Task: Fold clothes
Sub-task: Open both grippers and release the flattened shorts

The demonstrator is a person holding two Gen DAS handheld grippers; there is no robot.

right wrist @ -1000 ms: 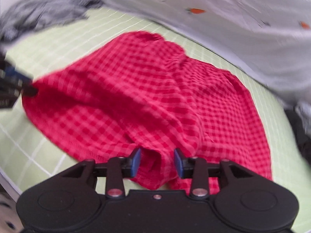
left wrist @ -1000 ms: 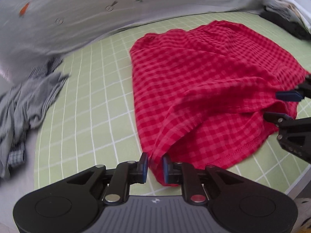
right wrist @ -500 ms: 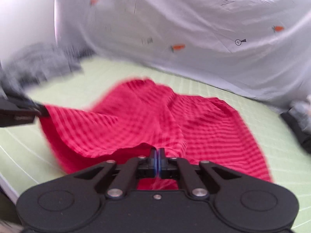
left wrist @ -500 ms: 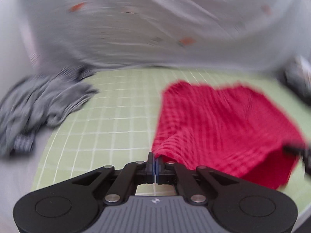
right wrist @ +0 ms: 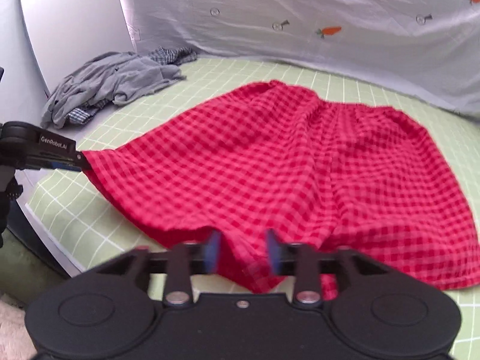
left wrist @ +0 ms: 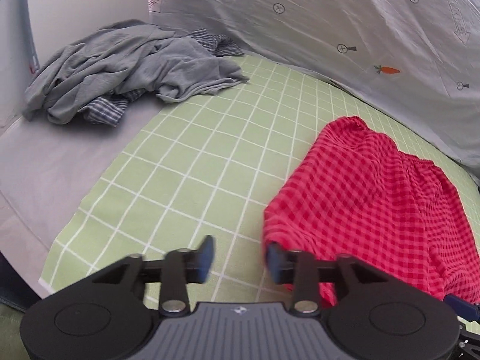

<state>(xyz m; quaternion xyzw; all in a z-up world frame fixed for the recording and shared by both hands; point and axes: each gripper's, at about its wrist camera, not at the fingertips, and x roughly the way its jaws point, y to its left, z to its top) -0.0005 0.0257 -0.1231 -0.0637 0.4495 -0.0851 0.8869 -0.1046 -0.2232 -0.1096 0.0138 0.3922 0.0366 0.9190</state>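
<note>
Red checked shorts (right wrist: 300, 168) lie spread on the green grid sheet (left wrist: 195, 165); they also show at the right in the left wrist view (left wrist: 375, 204). My left gripper (left wrist: 240, 258) is open, its right finger touching the shorts' near left corner. It also shows at the left edge of the right wrist view (right wrist: 72, 160) by that corner. My right gripper (right wrist: 243, 250) is open, with the shorts' near hem lying between its fingers.
A heap of grey and blue-checked clothes (left wrist: 129, 69) lies at the far left of the bed, also in the right wrist view (right wrist: 114, 87). A pale printed sheet (left wrist: 330, 24) hangs behind. The bed's near edge is just below the grippers.
Both grippers were shut on the shorts' near hem half a second ago and have now opened, letting go of the cloth. The shorts now lie flatter on the sheet.
</note>
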